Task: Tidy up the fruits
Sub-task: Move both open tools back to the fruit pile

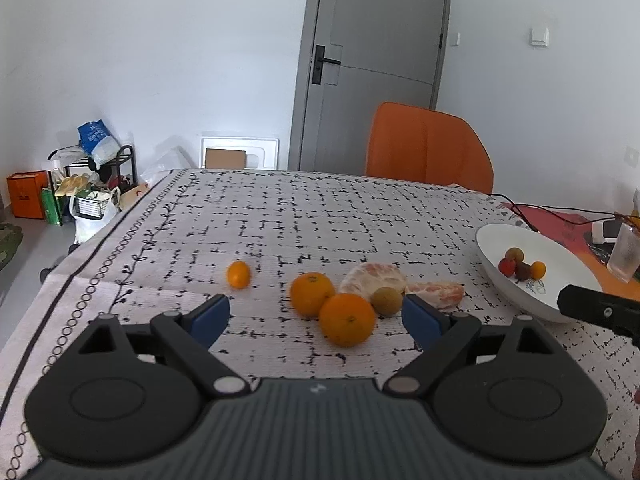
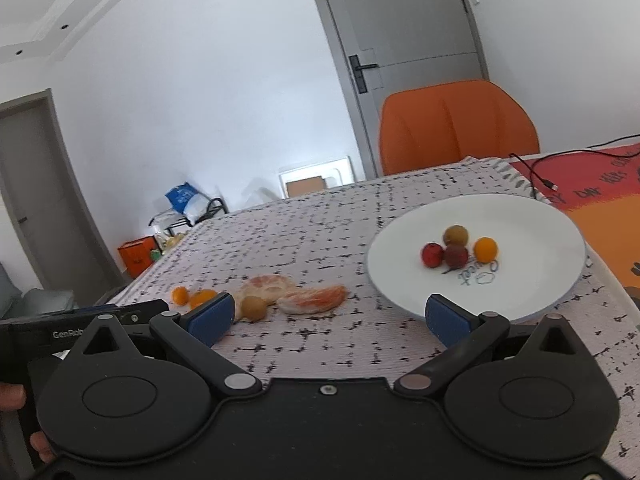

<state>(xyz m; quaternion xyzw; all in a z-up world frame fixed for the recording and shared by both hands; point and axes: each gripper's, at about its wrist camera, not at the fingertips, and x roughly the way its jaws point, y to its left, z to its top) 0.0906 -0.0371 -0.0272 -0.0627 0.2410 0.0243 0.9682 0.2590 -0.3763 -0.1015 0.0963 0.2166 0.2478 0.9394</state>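
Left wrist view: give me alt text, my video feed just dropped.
The open left gripper hovers empty over a patterned tablecloth, its blue pads flanking two oranges, a small brown fruit and peeled citrus pieces. A kumquat lies apart to the left; at right, a white plate holds four small fruits.

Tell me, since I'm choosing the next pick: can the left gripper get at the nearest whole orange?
Probably yes: the left gripper is open and empty, and the orange lies between its fingertips, though a second orange and small brown fruit crowd it.
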